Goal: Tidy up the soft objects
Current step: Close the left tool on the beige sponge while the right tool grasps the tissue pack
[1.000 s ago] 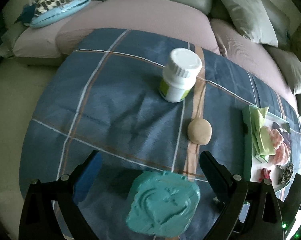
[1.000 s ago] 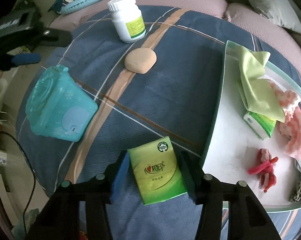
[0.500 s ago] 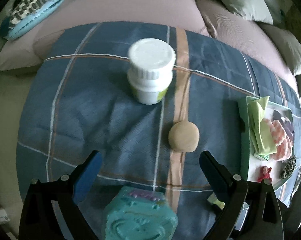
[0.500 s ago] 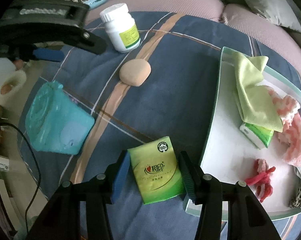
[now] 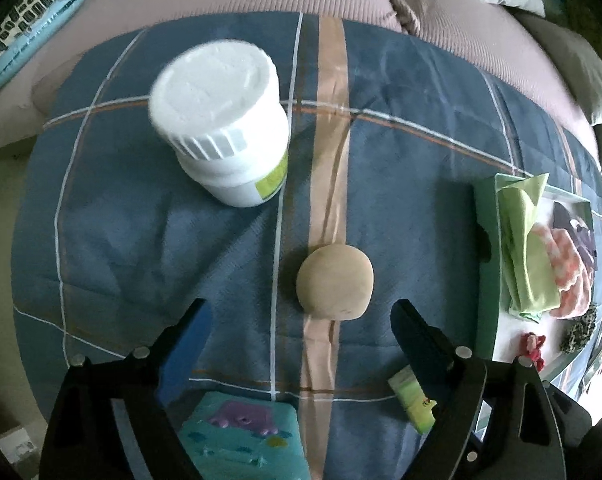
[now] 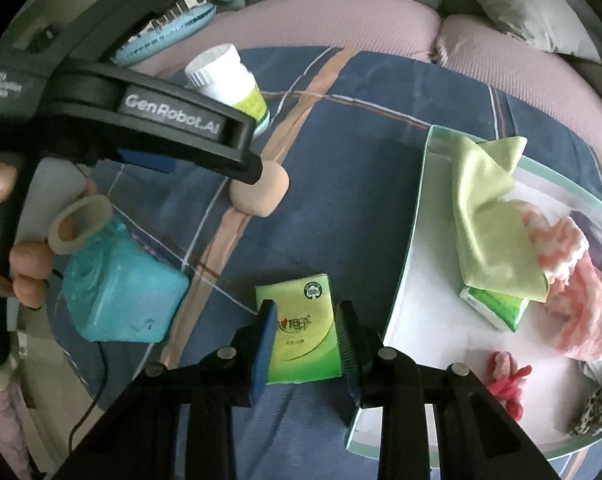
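Two grippers are at work over a blue checked cloth (image 5: 149,240). From the left wrist view, the left gripper (image 5: 297,316) has its jaws wide open with nothing in them, and it now points at the round tan lump (image 5: 335,282), which sits on the cloth just ahead between the finger tips. A second ago the teal soft pack (image 5: 245,440) filled the space between those fingers; now it has slid down to the bottom edge — so this hand has moved on past it toward the lump. The white bottle (image 5: 225,120) looks much bigger and nearer than before, standing a bit beyond the lump. From the right wrist view, the right gripper (image 6: 305,320) has closed in on the green tissue pack (image 6: 301,328); its pads (image 6: 265,340) seem to touch both sides now, where before there was a little gap. The pack lies on the cloth just beside the glass tray (image 6: 411,240), which already holds a green cloth (image 6: 493,216) and pink fluffy things (image 6: 581,292). My guess is the pack goes into the tray next — and the lump after it.
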